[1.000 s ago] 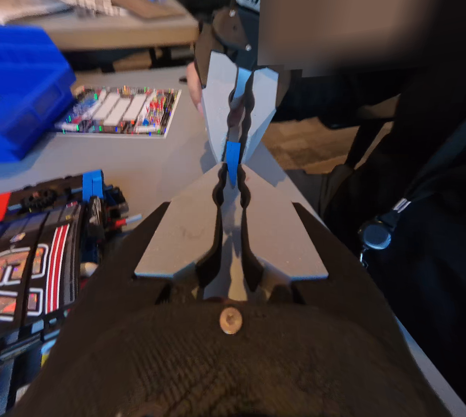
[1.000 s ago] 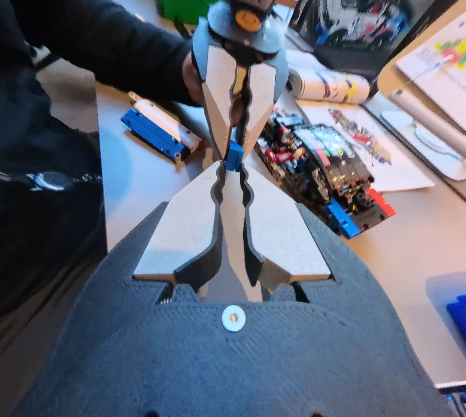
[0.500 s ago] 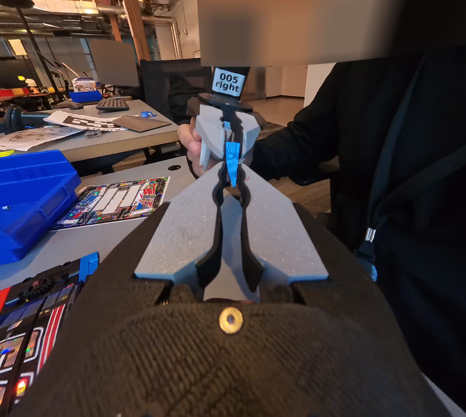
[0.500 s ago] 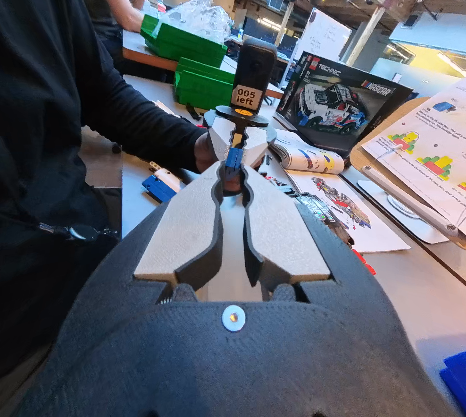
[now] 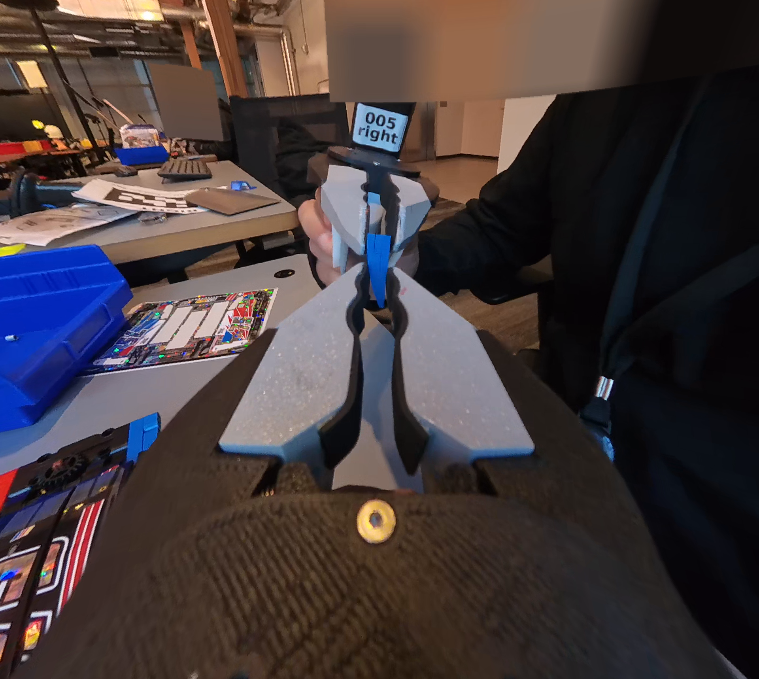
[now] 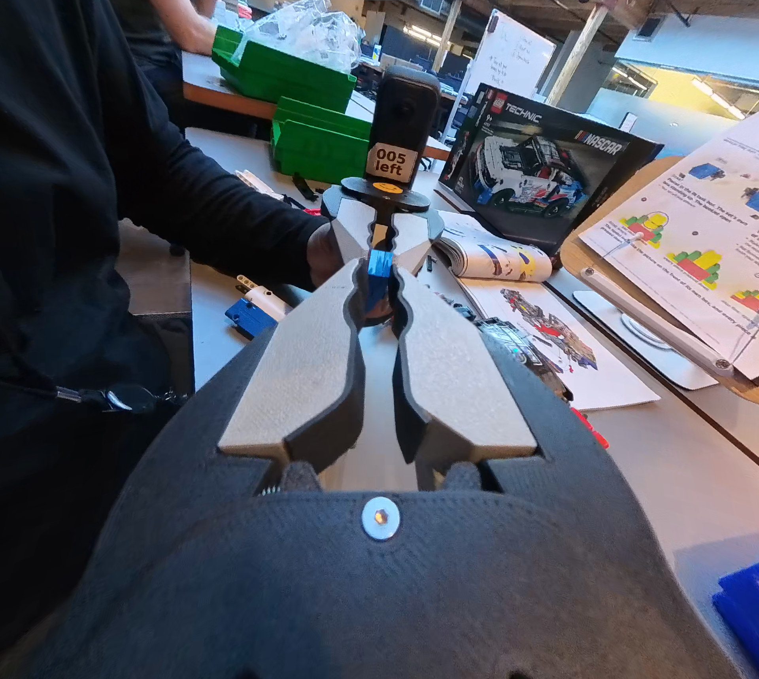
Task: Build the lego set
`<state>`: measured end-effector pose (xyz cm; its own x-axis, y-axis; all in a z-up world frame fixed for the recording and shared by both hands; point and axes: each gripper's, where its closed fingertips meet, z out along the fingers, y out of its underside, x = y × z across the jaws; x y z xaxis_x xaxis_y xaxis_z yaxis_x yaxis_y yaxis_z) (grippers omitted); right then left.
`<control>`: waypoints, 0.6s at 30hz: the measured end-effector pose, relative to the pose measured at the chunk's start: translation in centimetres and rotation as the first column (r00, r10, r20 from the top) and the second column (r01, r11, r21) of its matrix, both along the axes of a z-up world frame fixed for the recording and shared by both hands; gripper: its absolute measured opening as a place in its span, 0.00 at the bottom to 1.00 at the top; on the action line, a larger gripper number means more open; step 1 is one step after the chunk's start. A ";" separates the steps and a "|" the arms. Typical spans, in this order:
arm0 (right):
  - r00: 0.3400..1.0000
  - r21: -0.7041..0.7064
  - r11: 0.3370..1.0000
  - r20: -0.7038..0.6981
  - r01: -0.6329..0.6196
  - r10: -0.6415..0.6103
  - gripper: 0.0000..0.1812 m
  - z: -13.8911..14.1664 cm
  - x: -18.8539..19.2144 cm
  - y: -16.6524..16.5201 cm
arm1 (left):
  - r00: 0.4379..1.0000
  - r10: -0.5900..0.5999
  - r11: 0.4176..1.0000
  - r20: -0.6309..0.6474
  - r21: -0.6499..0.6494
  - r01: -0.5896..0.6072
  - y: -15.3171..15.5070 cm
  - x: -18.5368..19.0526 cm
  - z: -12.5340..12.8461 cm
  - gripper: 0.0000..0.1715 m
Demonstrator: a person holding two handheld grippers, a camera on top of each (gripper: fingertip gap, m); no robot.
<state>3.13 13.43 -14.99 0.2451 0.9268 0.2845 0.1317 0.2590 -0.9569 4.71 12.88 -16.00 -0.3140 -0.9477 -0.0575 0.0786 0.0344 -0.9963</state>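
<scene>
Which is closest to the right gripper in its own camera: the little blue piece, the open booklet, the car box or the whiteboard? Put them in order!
From the right gripper:
1. Blue piece, between its fingertips.
2. Open booklet, on the table, right.
3. Car box, standing behind the booklet.
4. Whiteboard, far back.

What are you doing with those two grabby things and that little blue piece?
A person is building a Lego car with a gripper in each hand. Right now the left gripper and the right gripper meet tip to tip in the air above the table, and both look closed on the same small blue piece. The half-built car sits on the table, untouched, beside a sticker sheet.
</scene>
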 end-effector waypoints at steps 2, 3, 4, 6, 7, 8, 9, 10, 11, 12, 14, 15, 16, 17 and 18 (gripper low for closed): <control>1.000 -0.004 1.000 0.005 -0.003 0.003 0.04 -0.2 0.1 -0.1 | 1.000 -0.003 1.000 -0.023 0.004 0.003 -0.1 0.1 -0.3 0.03; 1.000 -0.004 1.000 0.011 0.001 -0.001 0.04 -0.5 0.1 0.0 | 0.999 0.005 1.000 -0.042 0.008 -0.005 0.0 0.1 -0.5 0.03; 1.000 -0.006 1.000 0.013 0.000 0.000 0.04 -0.6 0.1 0.1 | 0.998 0.007 1.000 -0.059 0.008 -0.006 0.1 0.1 -0.7 0.03; 1.000 0.002 1.000 0.014 -0.005 0.005 0.04 -0.9 0.0 0.4 | 0.996 0.013 1.000 -0.092 0.001 -0.013 0.4 0.0 -1.0 0.03; 1.000 0.005 1.000 0.025 0.003 -0.003 0.04 -1.2 0.1 0.6 | 0.993 0.024 1.000 -0.115 -0.004 -0.025 0.7 0.0 -1.4 0.03; 0.999 0.001 1.000 0.038 0.007 -0.007 0.04 -1.6 0.1 0.9 | 0.990 0.026 1.000 -0.138 -0.014 -0.028 0.9 0.0 -1.7 0.03; 0.999 -0.009 1.000 0.051 0.008 -0.008 0.05 -2.0 0.1 1.1 | 0.987 0.022 0.999 -0.161 -0.028 -0.026 1.1 0.0 -2.1 0.03; 0.998 -0.019 1.000 0.058 0.014 -0.012 0.06 -2.4 0.2 1.4 | 0.983 0.032 0.999 -0.182 -0.037 -0.040 1.3 0.2 -2.5 0.03; 0.998 -0.035 0.999 0.066 0.020 -0.018 0.09 -2.8 0.2 1.6 | 0.977 0.048 0.998 -0.209 -0.030 -0.055 1.5 0.5 -2.9 0.03; 0.997 -0.052 0.998 0.079 0.024 -0.020 0.11 -3.2 0.1 1.8 | 0.967 0.062 0.998 -0.247 -0.012 -0.067 1.6 0.7 -3.6 0.03; 0.995 -0.043 0.999 0.097 0.030 -0.026 0.10 -3.7 -0.1 2.1 | 0.948 0.084 0.996 -0.306 0.021 -0.082 1.6 0.9 -4.7 0.03; 0.994 -0.036 0.999 0.106 0.036 -0.032 0.09 -3.9 -0.2 2.3 | 0.941 0.101 0.995 -0.323 0.030 -0.096 1.8 1.0 -5.0 0.03; 0.992 -0.035 0.999 0.119 0.035 -0.030 0.05 -4.1 -0.3 2.4 | 0.936 0.105 0.994 -0.336 0.029 -0.101 1.9 1.0 -5.2 0.03; 0.992 -0.033 0.999 0.125 0.030 -0.026 0.00 -4.2 -0.3 2.4 | 0.931 0.108 0.994 -0.348 0.025 -0.106 2.0 1.0 -5.4 0.03; 0.991 -0.029 0.999 0.132 0.035 -0.030 0.00 -4.4 -0.3 2.6 | 0.927 0.113 0.993 -0.358 0.018 -0.114 2.1 1.0 -5.5 0.03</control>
